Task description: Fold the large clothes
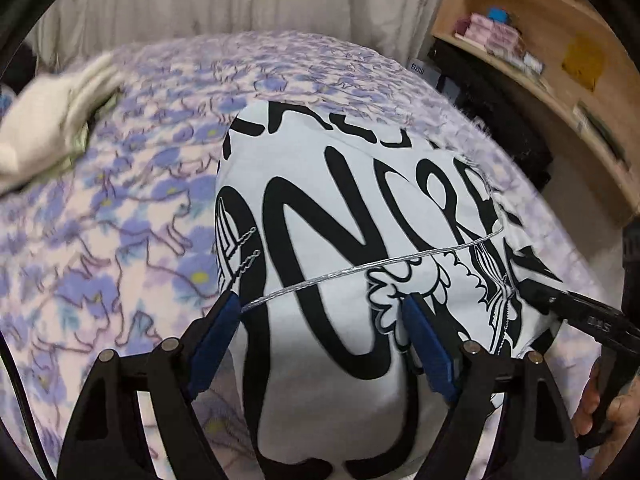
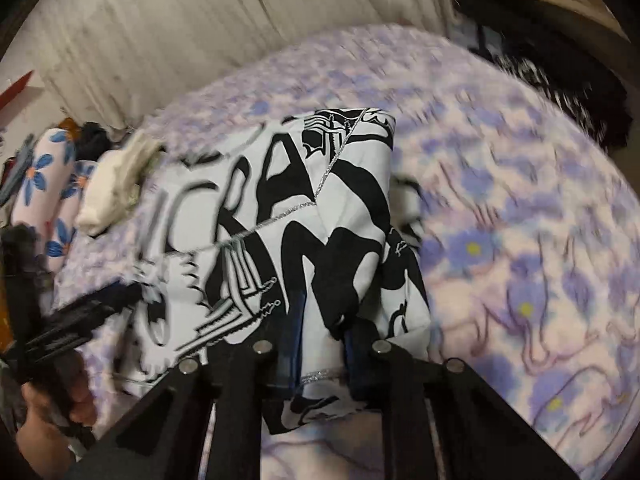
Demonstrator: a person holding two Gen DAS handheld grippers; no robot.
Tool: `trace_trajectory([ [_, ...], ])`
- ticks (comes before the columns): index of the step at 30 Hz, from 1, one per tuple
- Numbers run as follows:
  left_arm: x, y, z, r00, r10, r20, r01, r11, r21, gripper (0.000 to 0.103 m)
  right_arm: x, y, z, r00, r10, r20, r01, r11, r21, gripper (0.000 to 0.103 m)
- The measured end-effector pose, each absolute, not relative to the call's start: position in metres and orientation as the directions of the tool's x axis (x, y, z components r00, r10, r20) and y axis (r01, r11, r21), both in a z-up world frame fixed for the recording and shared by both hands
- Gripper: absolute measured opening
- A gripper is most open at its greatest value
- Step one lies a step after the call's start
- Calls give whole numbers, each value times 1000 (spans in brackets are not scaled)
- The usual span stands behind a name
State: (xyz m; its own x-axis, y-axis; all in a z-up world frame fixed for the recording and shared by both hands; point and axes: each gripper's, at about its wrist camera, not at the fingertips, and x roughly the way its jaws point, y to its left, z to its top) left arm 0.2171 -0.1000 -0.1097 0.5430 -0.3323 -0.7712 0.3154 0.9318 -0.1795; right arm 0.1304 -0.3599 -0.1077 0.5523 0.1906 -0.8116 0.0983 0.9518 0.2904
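Note:
A white garment (image 1: 360,184) printed with big black letters and a silver cord lies on the bed. In the left wrist view my left gripper (image 1: 320,302) hovers over its near part, open wide, with its blue pads (image 1: 218,336) straddling the fabric and nothing pinched. My right gripper (image 2: 326,320) is shut on a raised fold of the garment (image 2: 320,208), which bunches up between the blue pads. From the left wrist view the right gripper (image 1: 538,294) reaches in at the garment's right edge. In the right wrist view the left gripper (image 2: 100,304) sits at the garment's left side, held by a hand (image 2: 60,412).
A purple flowered blanket (image 1: 120,220) covers the bed. A folded cream cloth (image 1: 52,120) lies at its far left, beside flower-print pillows (image 2: 44,184). A pale curtain (image 1: 200,0) hangs behind. A wooden shelf (image 1: 540,60) and dark items (image 1: 500,128) stand right of the bed.

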Motion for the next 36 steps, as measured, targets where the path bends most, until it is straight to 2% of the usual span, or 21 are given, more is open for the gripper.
trace_trajectory([
  [2,211,-115,-116,579,-265,-771,323,943,-81,82,140,-367,-132,533,204,-821,133,938,319,17],
  [4,208,-120,-119,599,-223,-769,315,949,-30,82,140,-369,-128,540,200,-817,146,934,325,19],
  [10,208,-98,-106,569,-276,-775,297,947,-120,82,127,-360,-94,543,128,-830,126,965,231,28],
  [18,204,-102,-58,685,-312,-658,302,944,-134,81,131,-341,-46,674,104,-731,71,976,204,30],
  [20,214,-110,-56,682,-309,-663,301,945,-131,72,155,-324,-45,668,119,-734,30,982,186,30],
  [21,223,-116,-57,664,-322,-675,307,940,-146,64,162,-318,-46,667,131,-734,13,982,188,30],
  [25,259,-126,-72,589,-375,-716,291,925,-245,56,203,-289,-56,637,188,-747,-61,979,194,30],
  [27,278,-131,-87,558,-354,-750,259,934,-248,45,224,-282,-69,617,169,-769,-58,984,169,30],
  [30,289,-137,-100,578,-310,-755,263,947,-187,45,251,-292,-97,555,126,-822,-18,990,140,29],
  [33,292,-139,-105,579,-305,-756,281,945,-166,45,258,-318,-108,545,12,-838,62,997,55,26],
  [36,296,-134,-111,578,-309,-755,278,945,-174,46,257,-352,-113,531,-2,-848,144,986,88,20],
])
